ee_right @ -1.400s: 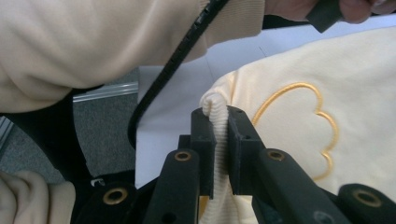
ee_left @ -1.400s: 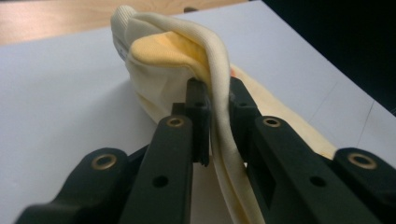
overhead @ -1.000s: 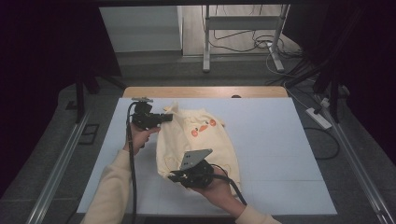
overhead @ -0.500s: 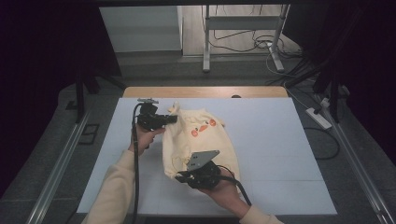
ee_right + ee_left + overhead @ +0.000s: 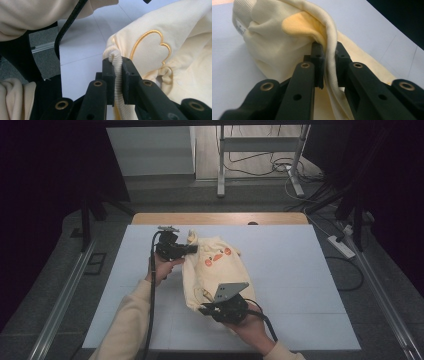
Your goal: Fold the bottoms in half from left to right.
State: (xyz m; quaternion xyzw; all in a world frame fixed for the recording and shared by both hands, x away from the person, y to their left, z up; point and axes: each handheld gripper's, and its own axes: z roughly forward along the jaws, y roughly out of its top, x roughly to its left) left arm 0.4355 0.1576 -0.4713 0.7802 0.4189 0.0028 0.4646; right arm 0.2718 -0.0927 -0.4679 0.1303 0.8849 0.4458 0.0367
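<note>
Cream fabric, a small sweatshirt (image 5: 215,270) with orange motifs on its front, lies bunched on the white counter (image 5: 300,270), and both tools have hold of it. The left hand-held gripper (image 5: 327,63) is clamped on a folded edge at the garment's far-left corner, its jaws nearly together with the cloth pinched between them. The right hand-held gripper (image 5: 117,75) grips a ribbed hem at the sweatshirt's near end, beside a gold-stitched outline, jaws closed tight on the rib. In the high view the left tool (image 5: 172,249) sits just at the sweatshirt's upper left and the right one (image 5: 225,309) at its lower edge, nearer the person.

The step in hand looks like lifting and stretching the garment between two held points, probably to spread or fold it. The next move likely calls for drawing the two grips apart evenly, keeping the cloth taut without letting the thin edge slip from the left jaws.

Compared with a second ago, the left tool has lifted slightly and the right has moved closer to the person, so the sweatshirt is drawn out longer.
</note>
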